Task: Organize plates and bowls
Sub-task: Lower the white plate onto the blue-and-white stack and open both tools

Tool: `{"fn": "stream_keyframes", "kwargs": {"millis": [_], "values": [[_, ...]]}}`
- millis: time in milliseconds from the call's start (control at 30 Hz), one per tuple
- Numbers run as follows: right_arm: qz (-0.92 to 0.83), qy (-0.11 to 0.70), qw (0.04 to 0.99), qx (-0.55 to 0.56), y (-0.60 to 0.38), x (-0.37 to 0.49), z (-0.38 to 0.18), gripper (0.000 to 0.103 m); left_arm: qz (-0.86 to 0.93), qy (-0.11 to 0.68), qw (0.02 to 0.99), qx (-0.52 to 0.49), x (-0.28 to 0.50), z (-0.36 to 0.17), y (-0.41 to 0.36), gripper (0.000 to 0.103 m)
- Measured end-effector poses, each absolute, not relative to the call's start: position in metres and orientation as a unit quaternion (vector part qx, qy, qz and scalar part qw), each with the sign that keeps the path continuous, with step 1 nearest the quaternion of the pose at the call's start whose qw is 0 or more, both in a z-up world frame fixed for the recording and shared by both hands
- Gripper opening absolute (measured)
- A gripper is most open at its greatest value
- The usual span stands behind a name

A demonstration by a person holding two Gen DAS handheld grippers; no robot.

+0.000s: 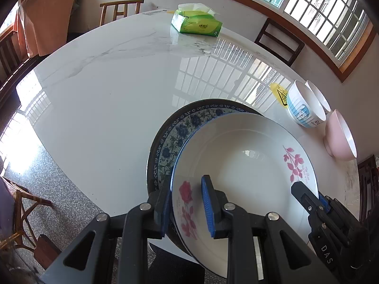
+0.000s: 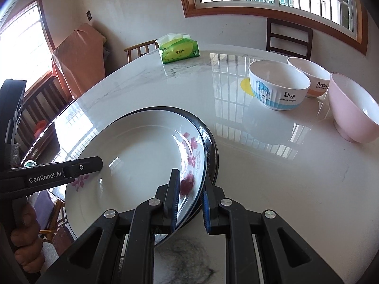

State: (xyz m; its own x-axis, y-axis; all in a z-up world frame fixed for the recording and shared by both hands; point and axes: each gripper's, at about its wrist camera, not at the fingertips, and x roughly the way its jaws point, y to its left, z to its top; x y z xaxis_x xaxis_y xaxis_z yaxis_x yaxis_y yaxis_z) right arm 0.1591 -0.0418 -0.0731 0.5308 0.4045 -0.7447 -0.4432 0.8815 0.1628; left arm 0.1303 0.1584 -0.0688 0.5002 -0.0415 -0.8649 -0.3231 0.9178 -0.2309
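White porcelain dominates the near edge of the marble table (image 1: 99,90): a floral plate (image 1: 246,165) rests on top of a blue-patterned plate (image 1: 175,130) and a dark plate beneath, its rim hanging past theirs toward the person. Both grippers pinch that top plate by the rim, the left gripper (image 1: 187,203) clamped on its rose-printed edge, the right gripper (image 2: 189,198) closed thin on the opposite rim. Three bowls stand well apart at the table's far right: a blue dog bowl (image 2: 279,87), an orange rabbit bowl (image 2: 310,75) and a pink bowl (image 2: 353,111). A green tissue pack (image 2: 178,51) sits further back. To do this well, I judge both hands should keep level and slide the plate until its rim lines up with the stack, then let go together
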Motion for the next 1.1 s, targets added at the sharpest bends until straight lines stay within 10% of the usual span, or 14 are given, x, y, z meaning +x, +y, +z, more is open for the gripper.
{"fn": "stream_keyframes", "kwargs": {"millis": [1100], "values": [[0.245,0.424,0.871,-0.024,-0.035,0.176,-0.08,0.017,0.103,0.443,0.876,-0.159,0.133,-0.051,0.172,0.024]]}}
